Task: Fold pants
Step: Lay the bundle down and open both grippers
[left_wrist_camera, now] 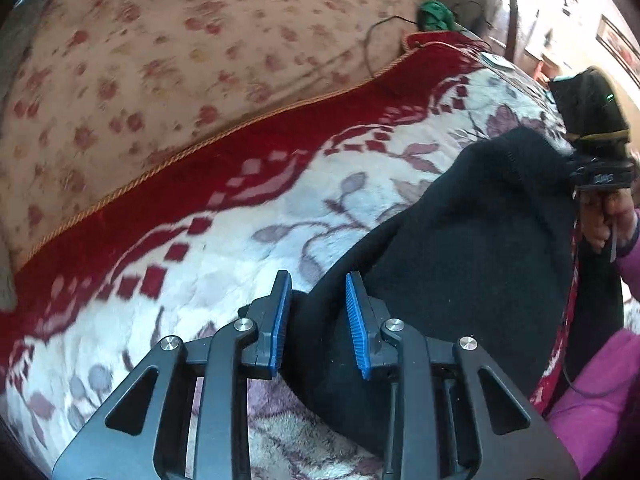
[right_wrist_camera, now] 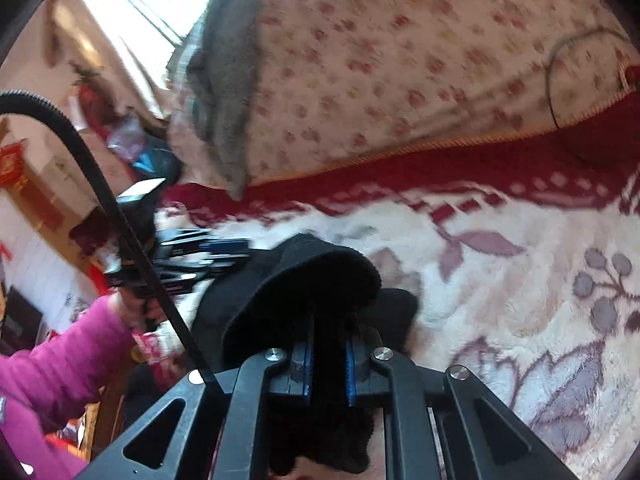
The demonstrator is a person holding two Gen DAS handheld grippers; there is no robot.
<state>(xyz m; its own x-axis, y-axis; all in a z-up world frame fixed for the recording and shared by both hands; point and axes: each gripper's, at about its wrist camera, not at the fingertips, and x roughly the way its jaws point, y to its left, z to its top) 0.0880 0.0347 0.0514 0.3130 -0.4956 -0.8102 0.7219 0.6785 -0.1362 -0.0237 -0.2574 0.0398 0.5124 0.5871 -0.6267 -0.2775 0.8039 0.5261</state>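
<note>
The black pants (left_wrist_camera: 460,248) lie bunched on a white and red floral blanket (left_wrist_camera: 224,240). My left gripper (left_wrist_camera: 316,280) has its blue-padded jaws apart, with an edge of the pants lying between them, not clamped. My right gripper (right_wrist_camera: 330,332) is shut on a thick fold of the black pants (right_wrist_camera: 320,280), which bulges over its fingers. The right gripper also shows at the far right of the left wrist view (left_wrist_camera: 596,148), at the pants' upper edge. The left gripper shows blurred at the left of the right wrist view (right_wrist_camera: 216,252).
A beige floral bedspread (left_wrist_camera: 180,48) lies beyond the blanket's red border. A grey cloth (right_wrist_camera: 224,92) hangs at its edge. A green item (left_wrist_camera: 434,14) and a thin black cord (left_wrist_camera: 372,40) lie at the back. My pink sleeve (right_wrist_camera: 48,368) is at the left.
</note>
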